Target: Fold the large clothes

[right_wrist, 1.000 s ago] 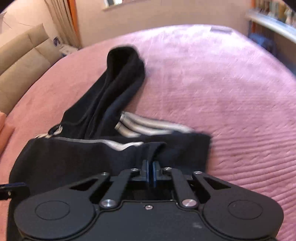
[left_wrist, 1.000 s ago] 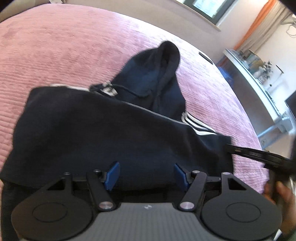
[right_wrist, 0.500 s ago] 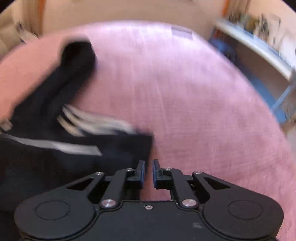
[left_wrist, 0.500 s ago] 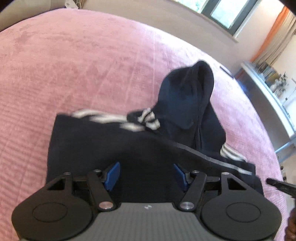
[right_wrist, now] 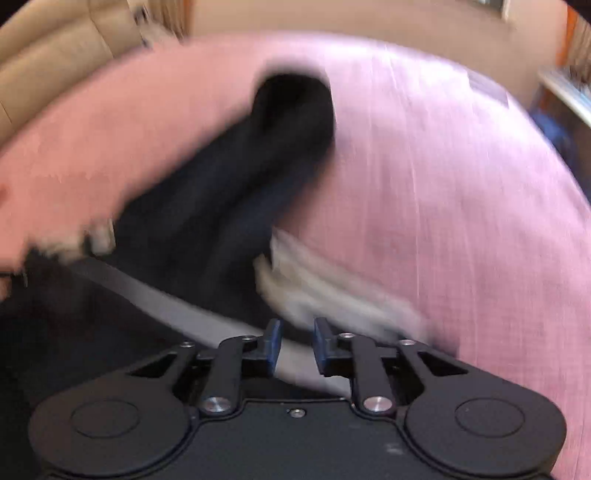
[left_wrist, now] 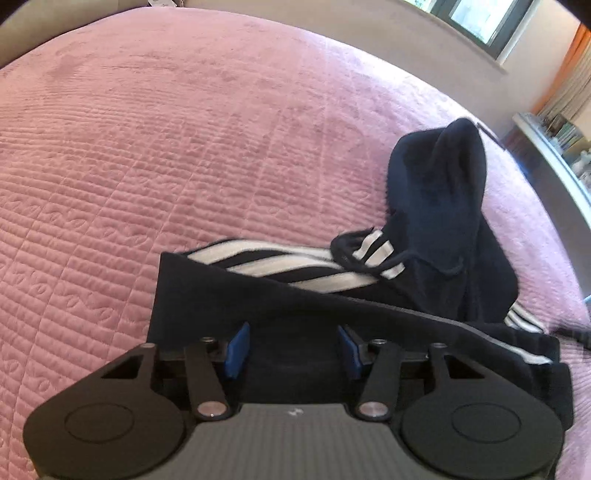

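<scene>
While we looked along both grippers, we noted these points.

Bed: the pink quilted bedspread (left_wrist: 155, 155) covered the whole surface, and it carried the garment.

Garment: the dark navy hoodie (left_wrist: 332, 325) lay folded on the bedspread, with a straight folded edge running across it. Its hood (left_wrist: 443, 177) stretched away from the body, toward the far side of the bed.

Details: the white stripes (left_wrist: 280, 266) of a sleeve showed beside the fold, and the drawstring (left_wrist: 354, 251) made a loop over them.

Left gripper (left_wrist: 293, 349): it hung over the near part of the hoodie. Its blue fingers (left_wrist: 236, 349) stood well apart, though the gap had just become a little smaller, and they pressed on no cloth.

Right gripper (right_wrist: 297, 347): its view was strongly blurred. Its fingers (right_wrist: 273, 347) had just been opening and now stood a little apart, with no cloth clamped between them; below them we saw the pale stripe at the hoodie's edge.

Room: a window (left_wrist: 480, 22) and a shelf (left_wrist: 554, 147) were behind the bed, and a beige sofa (right_wrist: 55, 55) stood at the left.
</scene>
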Available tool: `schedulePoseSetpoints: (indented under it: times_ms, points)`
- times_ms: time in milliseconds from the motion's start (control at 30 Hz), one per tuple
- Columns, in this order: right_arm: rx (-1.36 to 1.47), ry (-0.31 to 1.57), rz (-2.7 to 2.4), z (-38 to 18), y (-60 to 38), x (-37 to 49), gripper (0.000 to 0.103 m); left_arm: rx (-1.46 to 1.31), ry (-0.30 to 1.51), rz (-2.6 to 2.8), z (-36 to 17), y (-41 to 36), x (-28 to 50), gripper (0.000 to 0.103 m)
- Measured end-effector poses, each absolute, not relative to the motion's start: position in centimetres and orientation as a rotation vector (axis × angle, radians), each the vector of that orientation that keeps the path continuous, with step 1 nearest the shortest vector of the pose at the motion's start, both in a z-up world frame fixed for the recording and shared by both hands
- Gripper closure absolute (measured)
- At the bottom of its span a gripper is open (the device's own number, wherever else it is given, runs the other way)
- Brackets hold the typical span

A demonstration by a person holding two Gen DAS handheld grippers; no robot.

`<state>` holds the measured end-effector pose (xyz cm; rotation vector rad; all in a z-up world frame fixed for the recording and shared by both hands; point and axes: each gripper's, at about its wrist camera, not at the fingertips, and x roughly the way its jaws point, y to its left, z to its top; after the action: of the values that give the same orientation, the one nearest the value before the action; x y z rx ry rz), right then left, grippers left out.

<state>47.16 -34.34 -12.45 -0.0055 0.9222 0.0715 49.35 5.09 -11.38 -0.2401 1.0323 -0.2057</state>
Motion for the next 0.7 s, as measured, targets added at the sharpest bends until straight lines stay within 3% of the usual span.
schedulePoseSetpoints:
  times_ms: [100,200,333,567,600,633,667,700]
  points:
    - [0.013,0.796,0.07,-10.7,-34.6,52.9,0.065,-0.255,1.012,-0.219,-10.3,5.0,49.7,0.047]
    - [0.014,0.685,0.039,-10.9,-34.6,59.7,0.053,-0.249,0.996,-0.234,-9.8,4.8,50.4,0.046]
    - [-0.055,0.661,-0.012,-13.4,-33.1,67.3,0.038,-0.238,0.992,-0.235,-9.7,4.9,51.1,0.045]
    - [-0.135,0.712,-0.048,-17.4,-30.9,74.2,0.035,-0.295,1.023,-0.218,-10.4,6.4,51.2,0.042]
    - [-0.14,0.706,-0.057,-17.4,-30.7,74.5,0.035,-0.304,1.023,-0.216,-10.5,6.6,51.1,0.042]
    - [-0.136,0.7,-0.053,-17.4,-30.6,75.0,0.045,-0.31,1.022,-0.213,-10.5,6.7,51.0,0.042]
    - [-0.13,0.69,-0.051,-17.3,-30.6,75.4,0.074,-0.312,1.02,-0.21,-10.4,6.7,50.9,0.042]
    - [-0.124,0.681,-0.054,-16.9,-30.6,75.8,0.08,-0.312,1.018,-0.209,-10.2,6.7,50.8,0.042]
